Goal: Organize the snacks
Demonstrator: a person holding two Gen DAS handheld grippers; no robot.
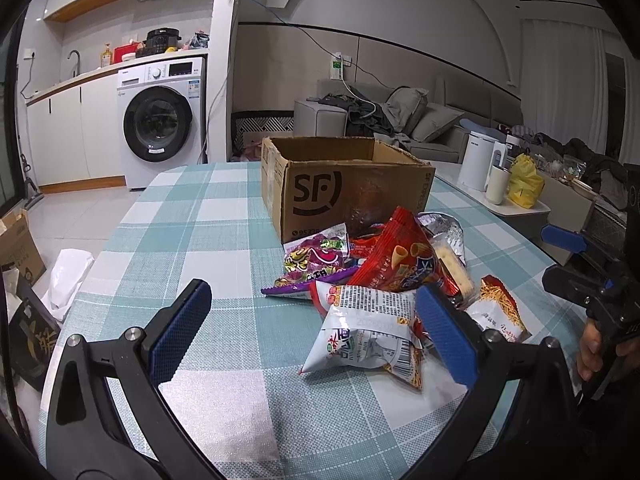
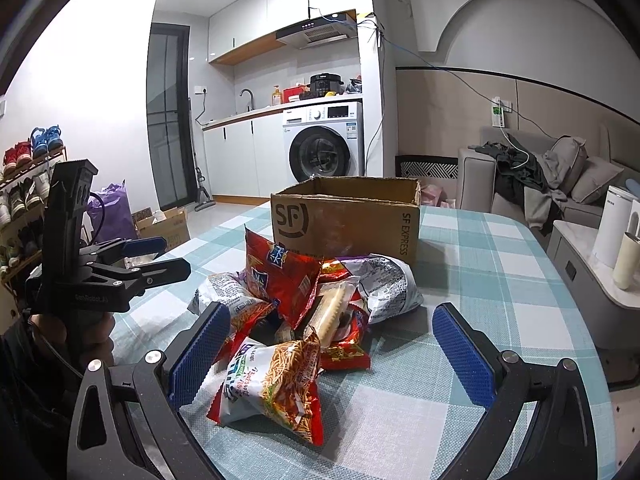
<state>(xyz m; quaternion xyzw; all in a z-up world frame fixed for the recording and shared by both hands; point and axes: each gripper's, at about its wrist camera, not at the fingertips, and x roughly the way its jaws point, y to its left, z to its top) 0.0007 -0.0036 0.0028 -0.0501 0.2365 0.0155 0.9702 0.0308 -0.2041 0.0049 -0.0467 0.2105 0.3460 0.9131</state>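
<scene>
Left wrist view: the left tool (image 1: 312, 330) has its blue pads spread wide and holds nothing, hovering low over the checked bench (image 1: 208, 216) at the bottom of the frame. Between the pads, nearer the right one, lies a white snack bag (image 1: 368, 336), the closest of a heap of snack packets in the centre right. Behind it a red cone-snack bag (image 1: 404, 260) stands tilted, with a purple packet (image 1: 316, 264) to its left and a noodle-stick bag (image 1: 498, 312) to its right. The open SF cardboard box (image 1: 344, 188) sits just behind the heap, touching it. At the right edge the right tool (image 1: 576, 256) shows side-on, its fingers apart.

Right wrist view: the right tool (image 2: 334, 356) is also spread and empty. The noodle-stick bag (image 2: 284, 384) lies between its pads in the lower centre, with the red cone-snack bag (image 2: 280, 276) and a silver packet (image 2: 384, 284) further back. The SF cardboard box (image 2: 348, 216) stands behind them in mid-frame. The left tool (image 2: 160, 256) appears at the left edge, parted, held by a hand (image 2: 72, 332).
</scene>
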